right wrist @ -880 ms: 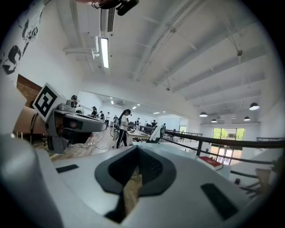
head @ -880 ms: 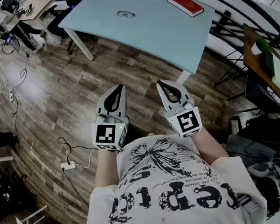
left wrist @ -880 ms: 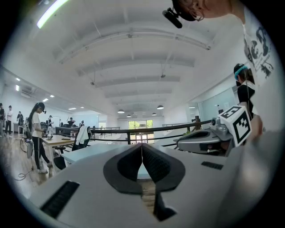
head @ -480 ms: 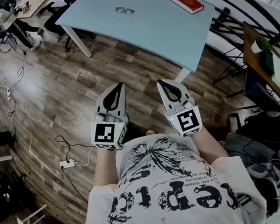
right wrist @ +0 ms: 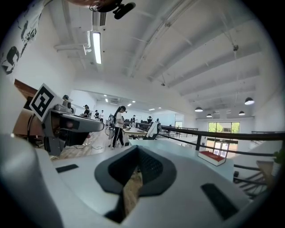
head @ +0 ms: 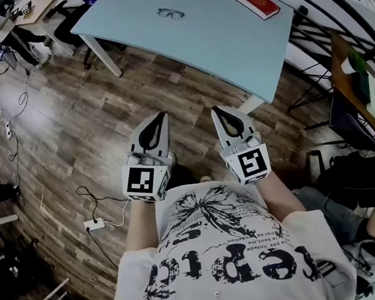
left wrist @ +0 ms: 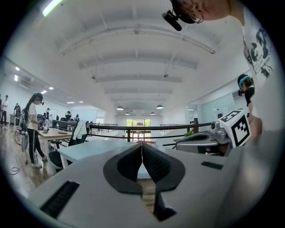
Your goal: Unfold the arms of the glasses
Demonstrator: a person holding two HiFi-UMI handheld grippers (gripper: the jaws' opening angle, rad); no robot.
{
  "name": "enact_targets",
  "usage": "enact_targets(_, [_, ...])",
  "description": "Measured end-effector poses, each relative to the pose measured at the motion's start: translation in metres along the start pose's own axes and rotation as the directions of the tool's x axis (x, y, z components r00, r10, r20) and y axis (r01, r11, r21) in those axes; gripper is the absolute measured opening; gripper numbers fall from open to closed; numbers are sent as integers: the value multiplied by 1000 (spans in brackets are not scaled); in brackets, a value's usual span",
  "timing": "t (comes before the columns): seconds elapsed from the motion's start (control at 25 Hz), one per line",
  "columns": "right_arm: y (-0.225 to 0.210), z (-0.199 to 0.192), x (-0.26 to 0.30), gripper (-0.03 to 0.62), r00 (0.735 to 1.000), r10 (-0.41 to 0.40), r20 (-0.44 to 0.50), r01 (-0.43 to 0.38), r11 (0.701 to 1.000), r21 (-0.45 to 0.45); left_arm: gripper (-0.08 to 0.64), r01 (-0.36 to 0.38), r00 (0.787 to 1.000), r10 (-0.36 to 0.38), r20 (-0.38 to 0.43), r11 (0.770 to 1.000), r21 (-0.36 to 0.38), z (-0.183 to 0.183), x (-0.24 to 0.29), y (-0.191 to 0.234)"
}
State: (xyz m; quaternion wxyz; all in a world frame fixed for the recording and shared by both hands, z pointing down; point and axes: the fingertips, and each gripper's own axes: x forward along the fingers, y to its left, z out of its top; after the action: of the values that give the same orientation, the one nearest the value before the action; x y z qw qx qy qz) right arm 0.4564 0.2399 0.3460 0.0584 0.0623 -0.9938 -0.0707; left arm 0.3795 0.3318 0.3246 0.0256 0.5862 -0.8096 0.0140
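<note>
The glasses (head: pixel 170 12) are too small in the head view to tell whether their arms are folded. The surface (head: pixel 229 38) is cut off by the top edge.

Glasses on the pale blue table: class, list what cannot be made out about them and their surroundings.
Thin dark-framed glasses: too small in the head view to tell whether the arms are folded.
Red rectangular book: cover print too small, head view.
Pale blue table: far edge cut off by the head view's top border.
</note>
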Motion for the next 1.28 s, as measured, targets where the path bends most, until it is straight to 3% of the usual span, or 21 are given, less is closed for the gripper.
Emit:
enact_targets(0.6, [11, 31, 197, 11, 983, -175, -57, 176, 984, 2, 20, 158, 987, -159, -22, 987, -15, 14, 76, 196])
enact_targets(0.92, [-5, 31, 255, 11, 973, -209, -98, 210, 978, -2, 20, 175, 984, -176, -35, 984, -34, 12, 114, 248])
enact_targets(1.28, [-65, 10, 333, 11, 973, -209, -101, 211, 977, 18, 20, 175, 982, -176, -64, 984, -22, -2, 203, 289])
